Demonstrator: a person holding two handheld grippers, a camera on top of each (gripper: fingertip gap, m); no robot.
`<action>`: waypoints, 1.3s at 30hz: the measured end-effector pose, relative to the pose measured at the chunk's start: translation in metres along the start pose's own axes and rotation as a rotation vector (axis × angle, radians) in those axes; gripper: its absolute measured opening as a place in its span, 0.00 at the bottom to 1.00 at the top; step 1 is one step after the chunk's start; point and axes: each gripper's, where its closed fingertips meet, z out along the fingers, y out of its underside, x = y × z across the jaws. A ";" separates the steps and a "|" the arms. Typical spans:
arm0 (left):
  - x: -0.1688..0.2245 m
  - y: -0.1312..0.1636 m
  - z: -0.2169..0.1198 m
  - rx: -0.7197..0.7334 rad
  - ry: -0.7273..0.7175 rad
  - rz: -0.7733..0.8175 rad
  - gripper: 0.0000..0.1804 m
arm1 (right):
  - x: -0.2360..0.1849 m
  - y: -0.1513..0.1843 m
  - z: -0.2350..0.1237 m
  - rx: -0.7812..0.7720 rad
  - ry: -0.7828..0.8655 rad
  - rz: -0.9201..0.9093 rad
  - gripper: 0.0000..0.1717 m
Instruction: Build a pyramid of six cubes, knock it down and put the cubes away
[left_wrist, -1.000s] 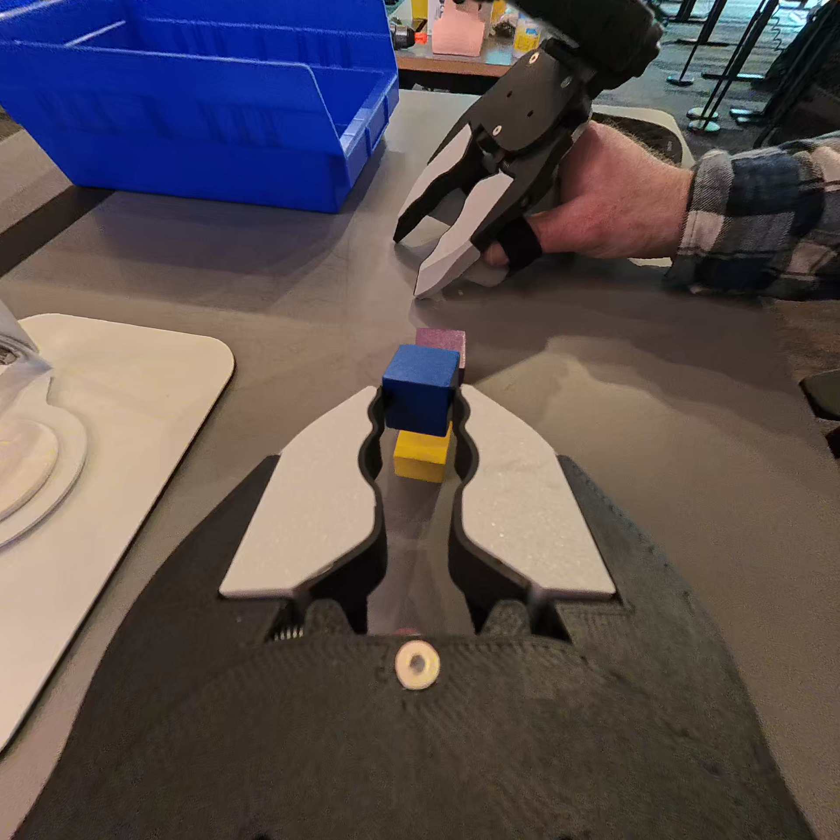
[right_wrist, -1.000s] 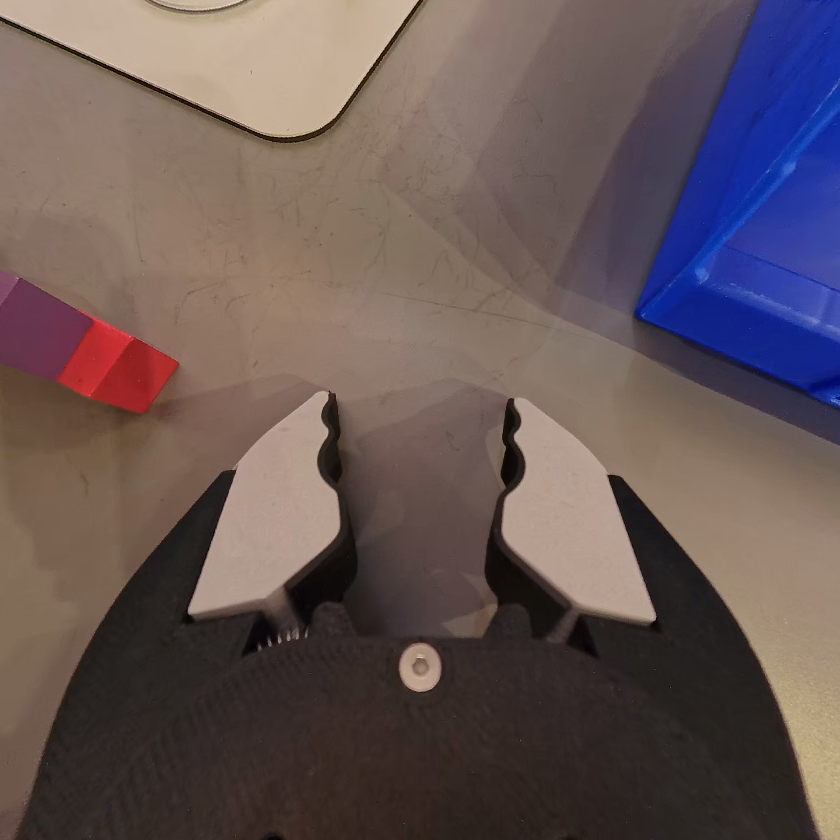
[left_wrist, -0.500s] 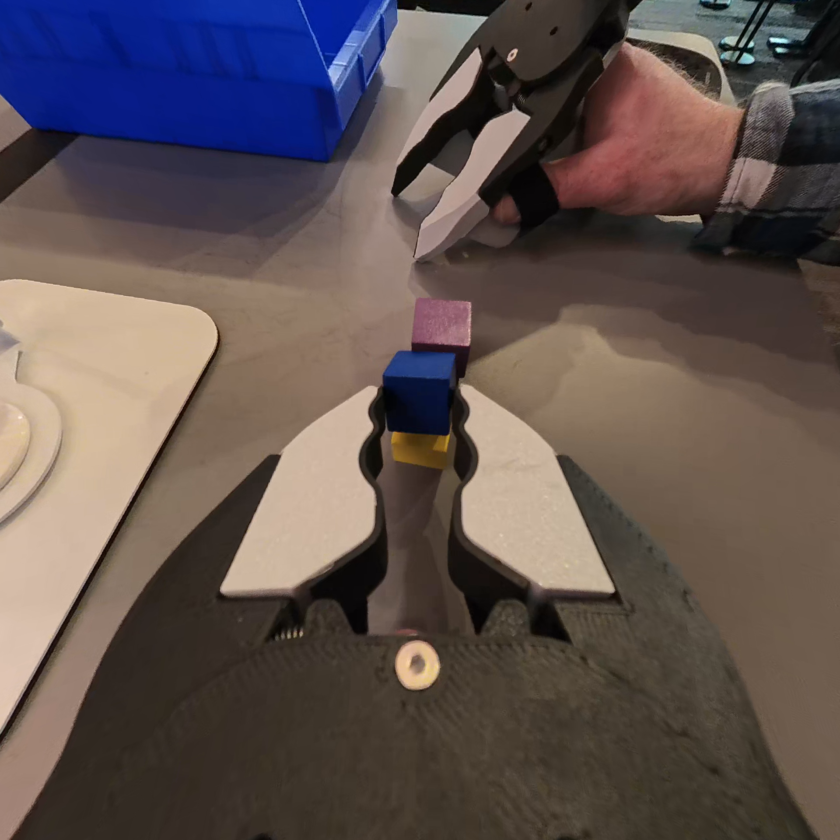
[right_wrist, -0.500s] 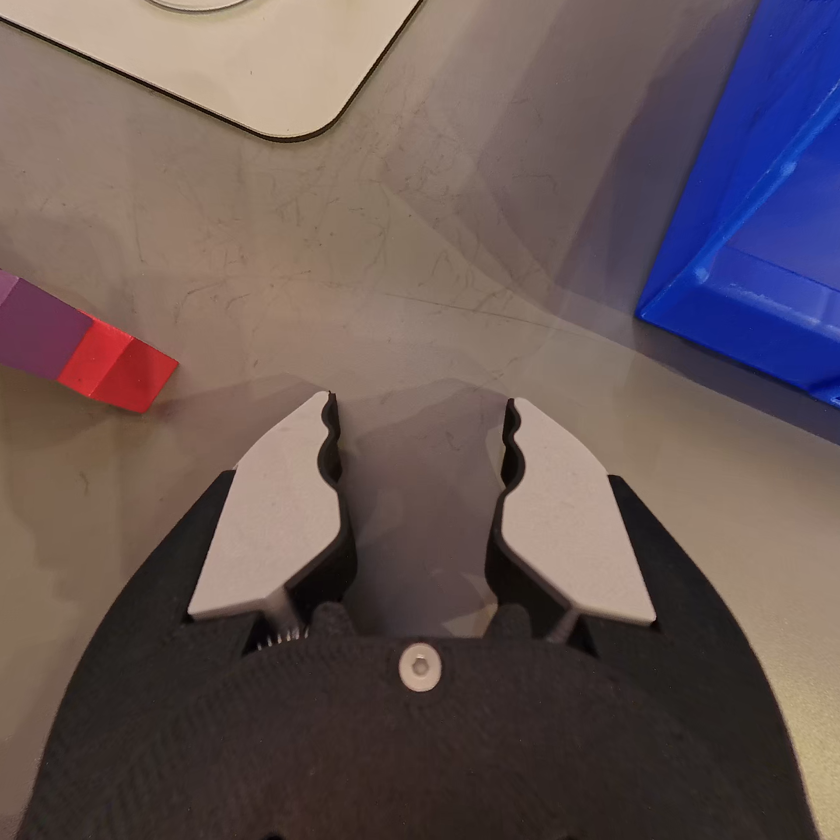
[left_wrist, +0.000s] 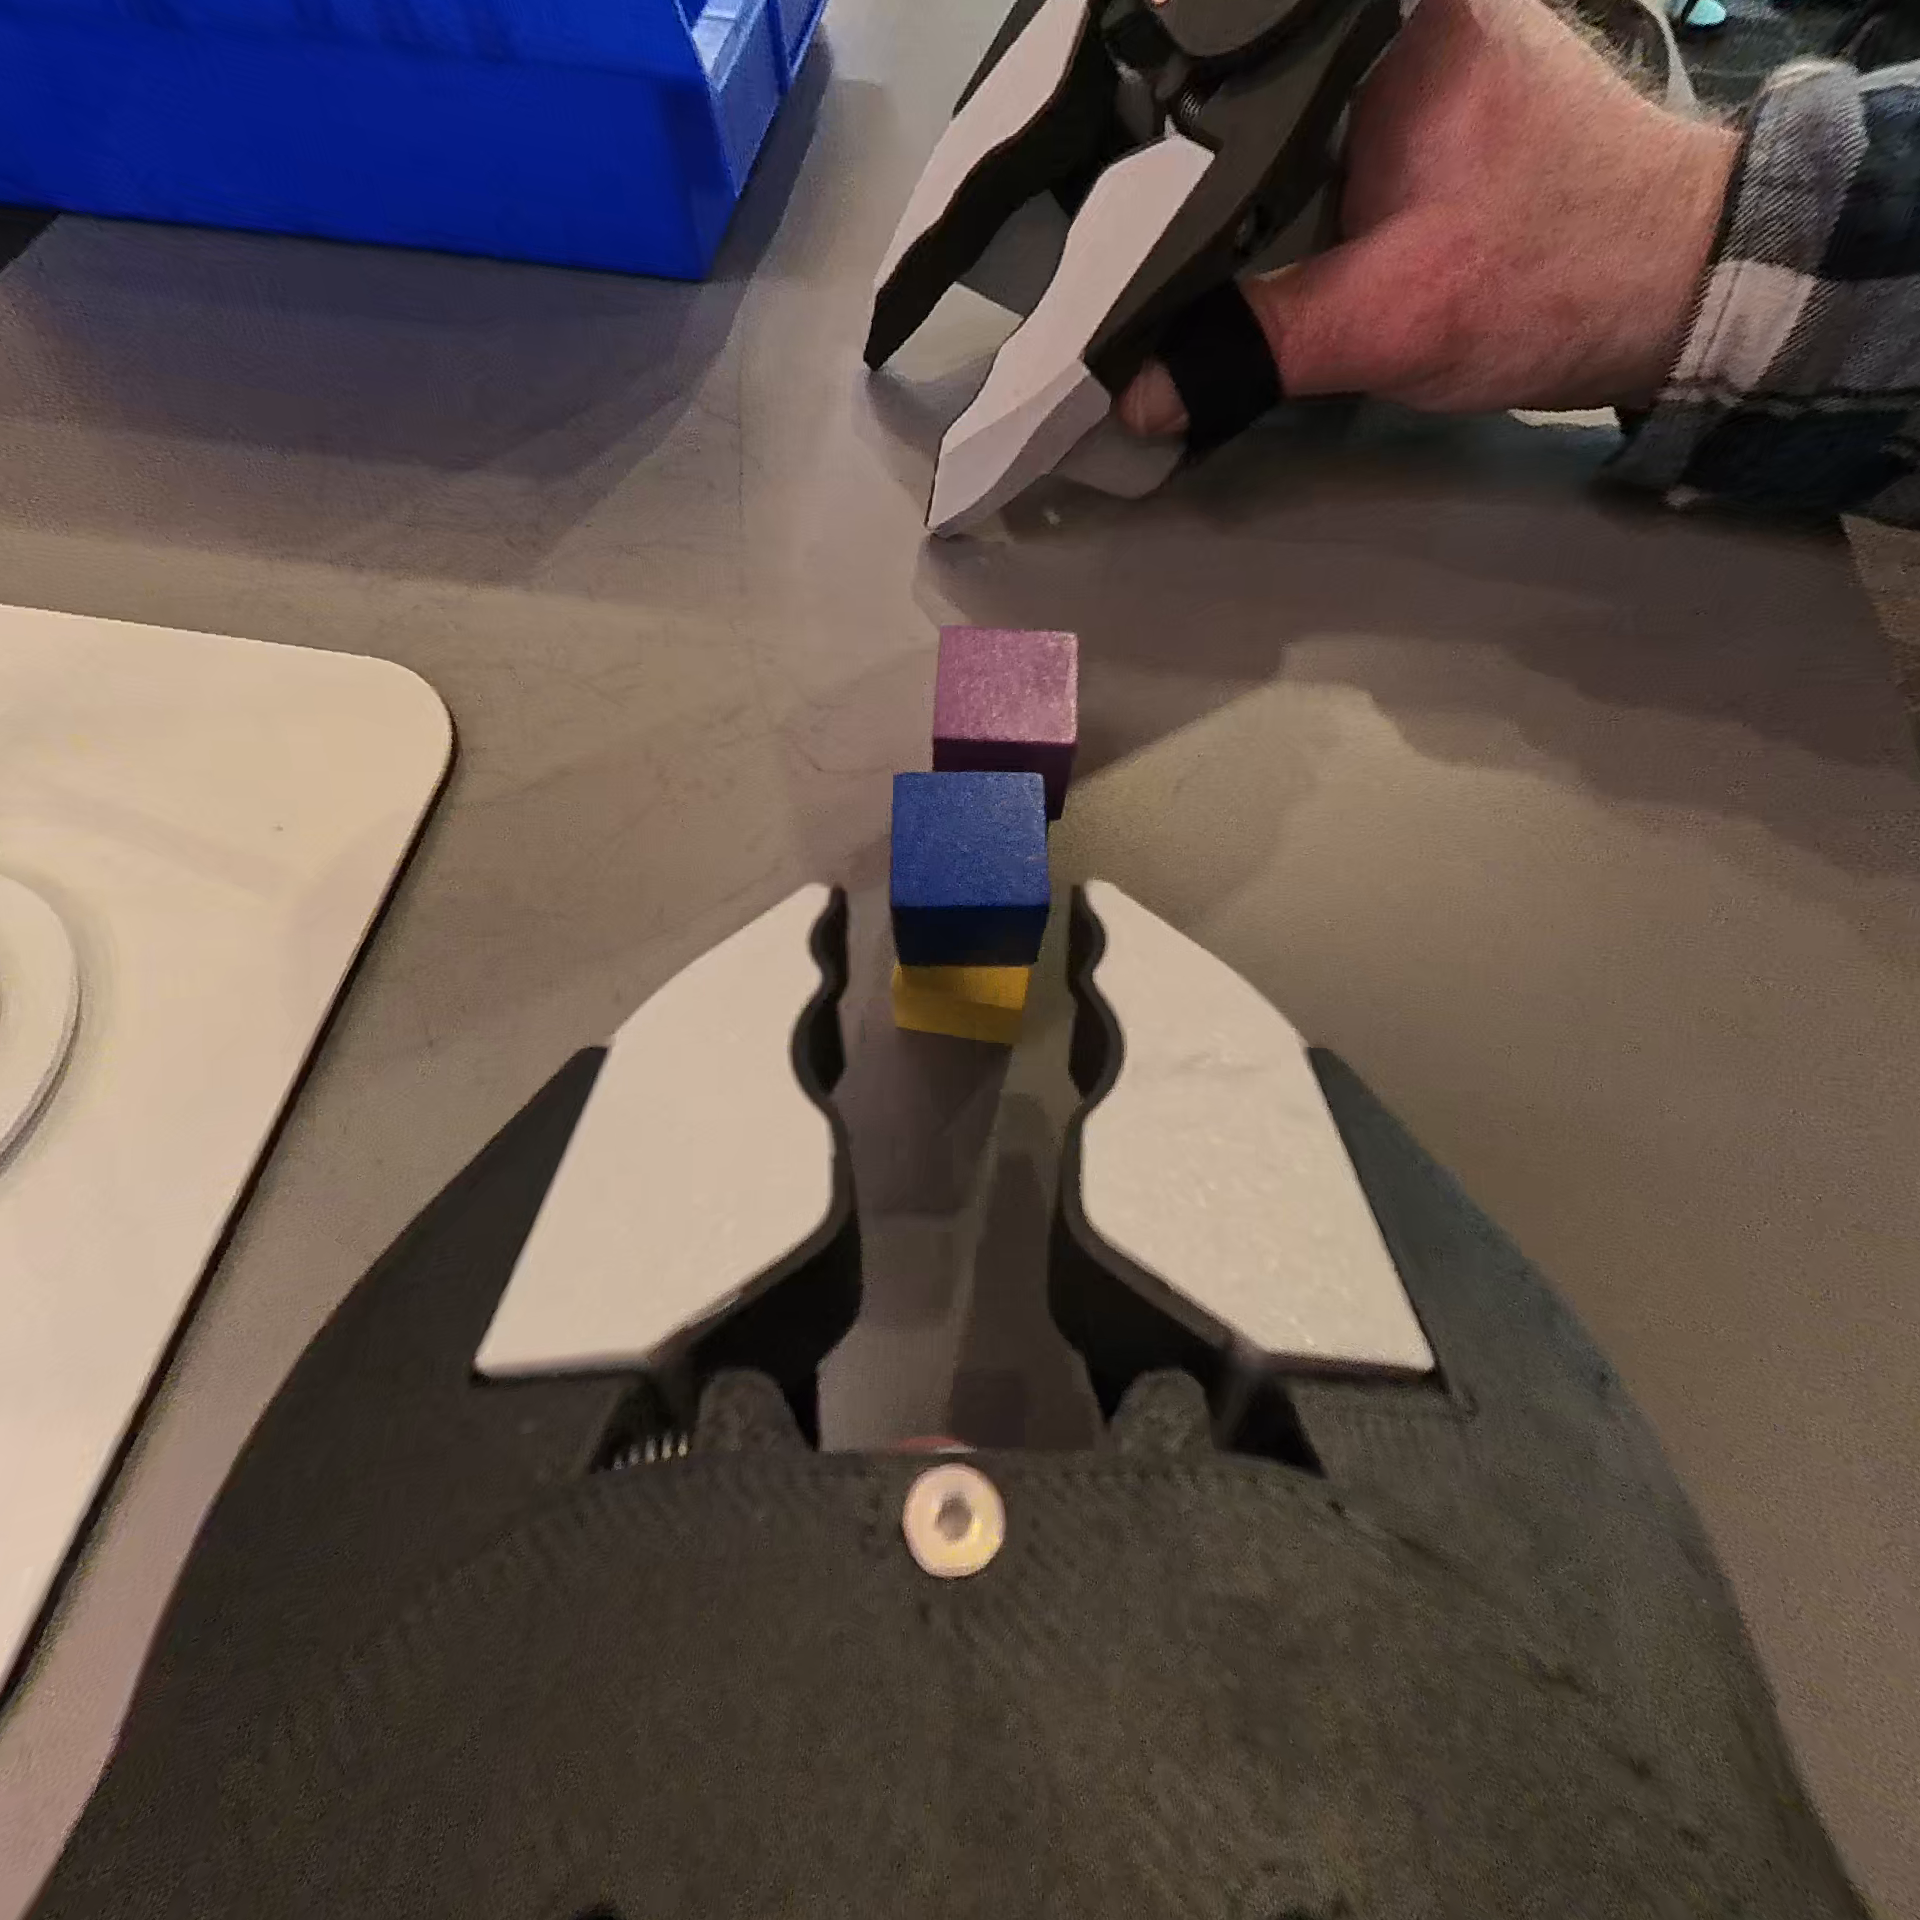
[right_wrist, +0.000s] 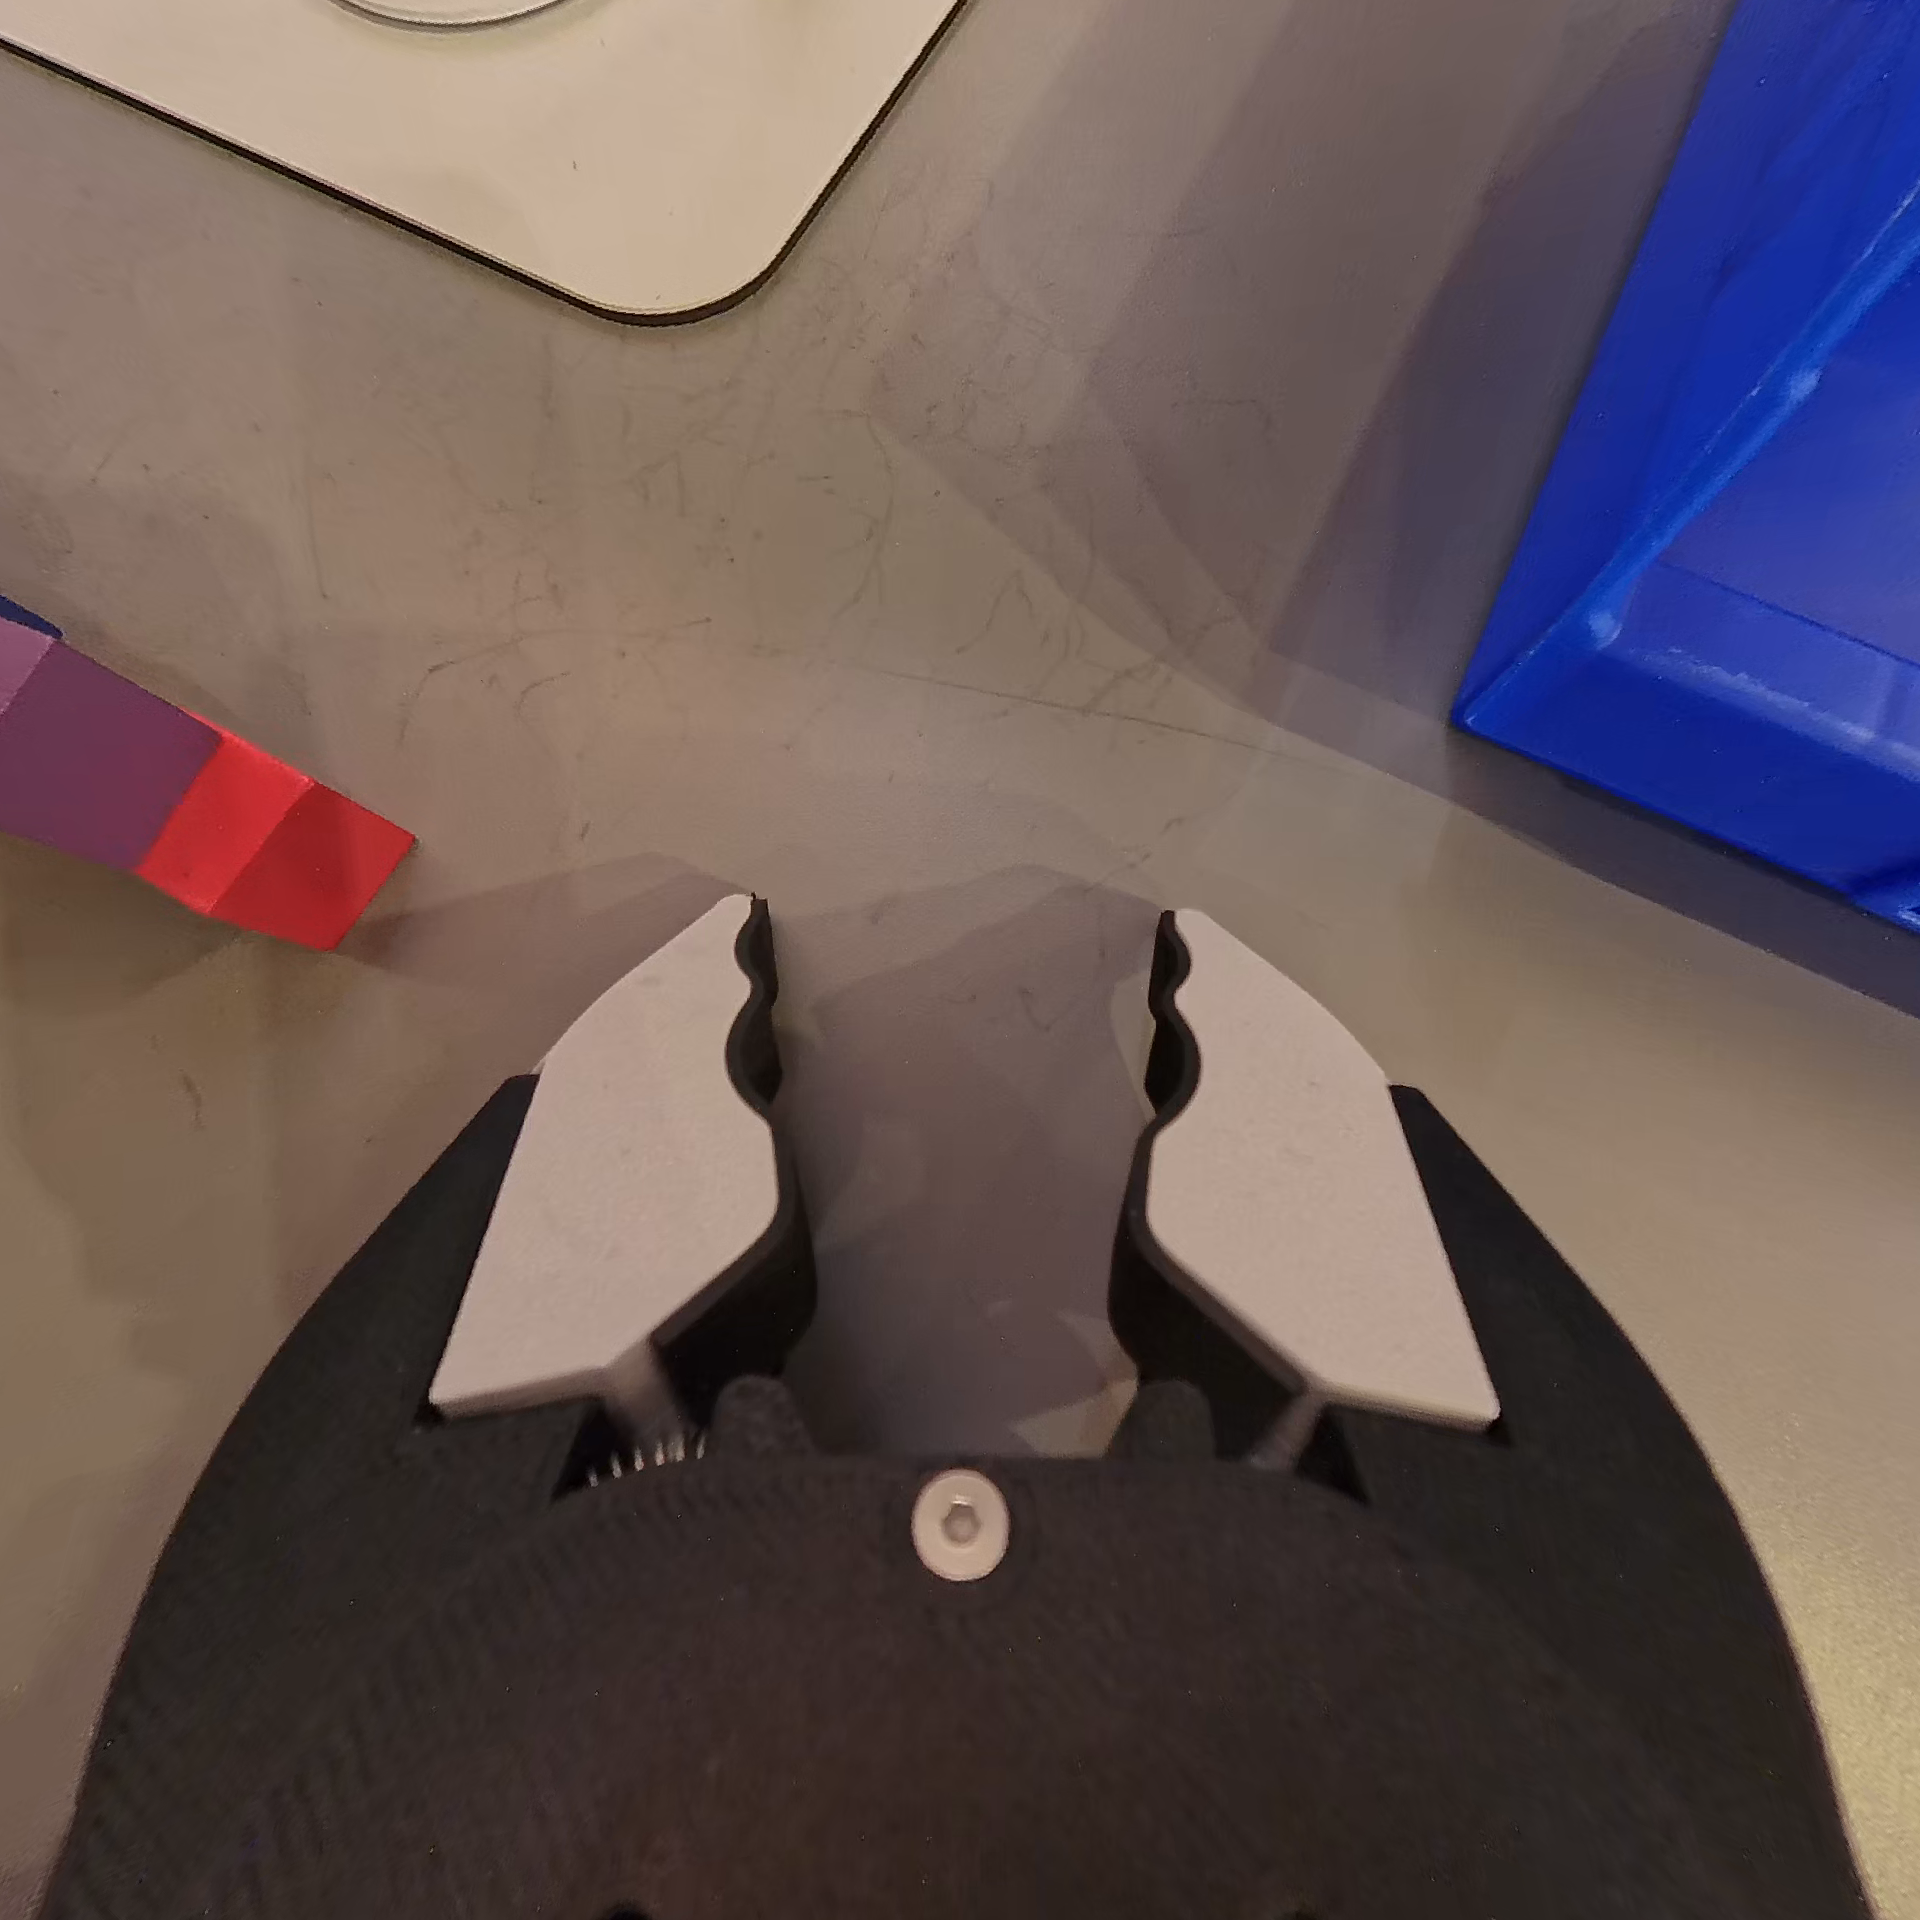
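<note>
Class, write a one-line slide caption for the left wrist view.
Left gripper open around a blue cube stacked on a yellow cube.

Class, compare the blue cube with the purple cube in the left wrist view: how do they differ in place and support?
The blue cube sits raised on a yellow cube; the purple cube looks lower, behind it. The blue cube stands between the left gripper's open fingers, untouched; the purple cube lies beyond them. Both are like-sized matte cubes.

The blue cube (left_wrist: 968, 862) hides most of the yellow cube (left_wrist: 961, 1000) beneath it and the near lower corner of the purple cube (left_wrist: 1004, 698) behind it. In the right wrist view, the left edge cuts off the purple cube beside the red cube (right_wrist: 272, 850). The top edge crops the blue bin (left_wrist: 416, 125).
</note>
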 end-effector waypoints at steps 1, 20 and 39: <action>0.000 0.000 0.000 -0.002 0.008 -0.009 0.24 | 0.000 0.000 0.000 0.000 0.000 0.000 0.41; -0.008 0.009 -0.009 -0.017 0.051 -0.043 0.21 | -0.018 0.000 -0.004 0.012 -0.087 -0.028 0.35; -0.005 0.026 -0.011 -0.107 0.082 -0.016 0.11 | -0.064 -0.004 0.001 0.009 -0.060 -0.018 0.35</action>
